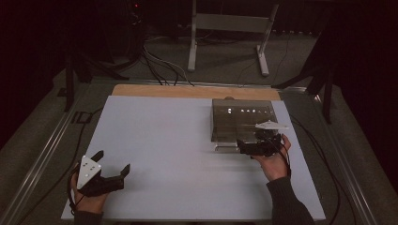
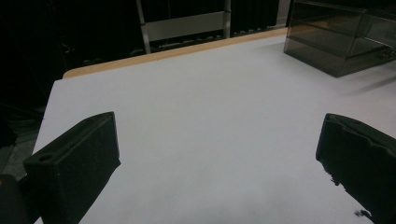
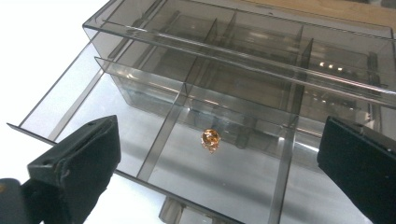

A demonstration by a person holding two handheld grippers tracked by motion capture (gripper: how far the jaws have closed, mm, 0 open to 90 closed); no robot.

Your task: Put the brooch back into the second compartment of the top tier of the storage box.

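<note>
While the right gripper (image 1: 244, 146) hangs at the right of centre in the high view, its jaws stand wide apart with nothing pressed between them. It sits over the near edge of a smoky clear drawer box (image 1: 241, 119) on the white table top (image 1: 178, 159), and the person's right hand (image 1: 272, 161) holds it from below in the frame.

From the right gripper view, the box's lower drawer (image 3: 70, 107) is pulled out toward the camera, its floor split by thin clear dividers. A small gold-coloured thing (image 3: 210, 139) lies in the middle compartment of that drawer, near the centre of the frame and between the two black jaws, touched by neither. Whether it is a ring or some other trinket is hard to tell at this size.

At the lower left of the high view, the left gripper (image 1: 111, 165) rests low by the near edge of the table top, well apart from the box, with its jaws released and bare white surface between them. The left hand (image 1: 87, 199) holds it there.
</note>
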